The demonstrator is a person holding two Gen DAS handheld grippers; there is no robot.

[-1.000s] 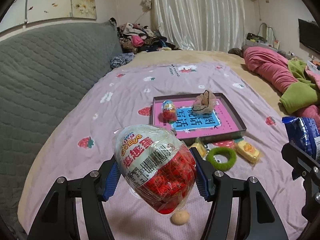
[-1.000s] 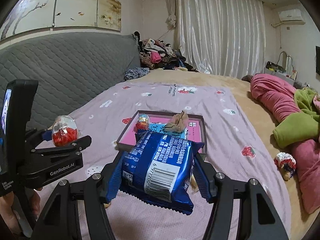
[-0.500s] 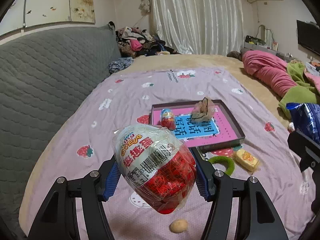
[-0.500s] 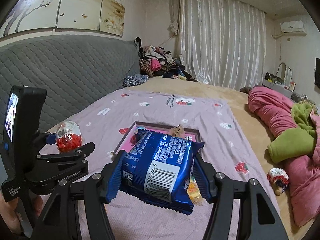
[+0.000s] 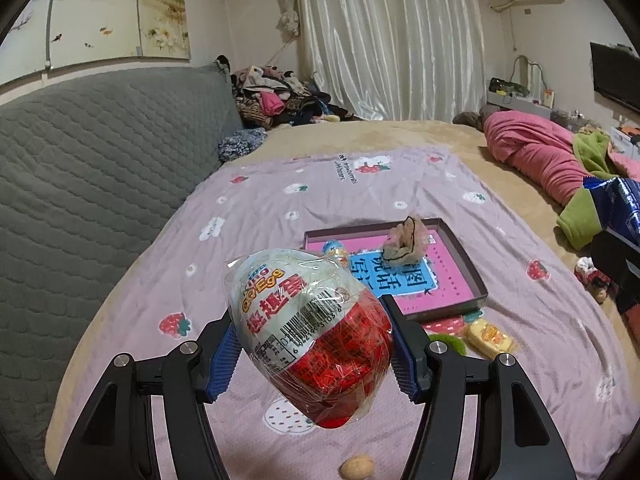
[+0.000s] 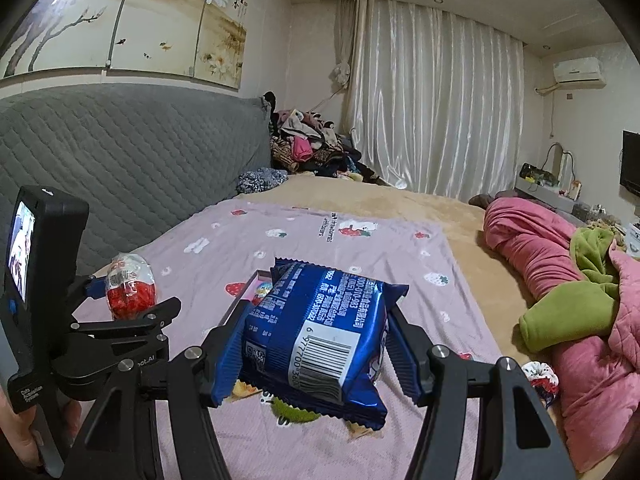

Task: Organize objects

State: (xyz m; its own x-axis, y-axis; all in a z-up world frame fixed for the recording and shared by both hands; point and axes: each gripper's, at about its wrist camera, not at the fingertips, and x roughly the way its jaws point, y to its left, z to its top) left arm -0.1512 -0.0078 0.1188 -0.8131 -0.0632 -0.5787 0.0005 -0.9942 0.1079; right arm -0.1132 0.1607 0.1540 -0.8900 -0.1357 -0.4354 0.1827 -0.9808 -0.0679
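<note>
My left gripper (image 5: 316, 354) is shut on a red and white chocolate egg (image 5: 308, 332) in clear wrap and holds it above the purple bedspread; the egg also shows in the right wrist view (image 6: 130, 286). My right gripper (image 6: 316, 350) is shut on a blue snack packet (image 6: 316, 332) held above the bed; its edge shows in the left wrist view (image 5: 616, 204). A pink-lined shallow box (image 5: 452, 276) lies ahead, holding a small egg (image 5: 334, 249) and a beige scrunchie (image 5: 406, 242).
A yellow wrapped snack (image 5: 490, 334), a green ring (image 5: 448, 344) and a walnut (image 5: 357, 468) lie on the bedspread near the box. A small doll (image 6: 540, 380) lies by the pink and green bedding (image 6: 568, 280) on the right. A grey headboard (image 5: 80, 168) runs along the left.
Both grippers have lifted and tilted up with their loads still held, so the box and loose items sit lower and farther in view.
</note>
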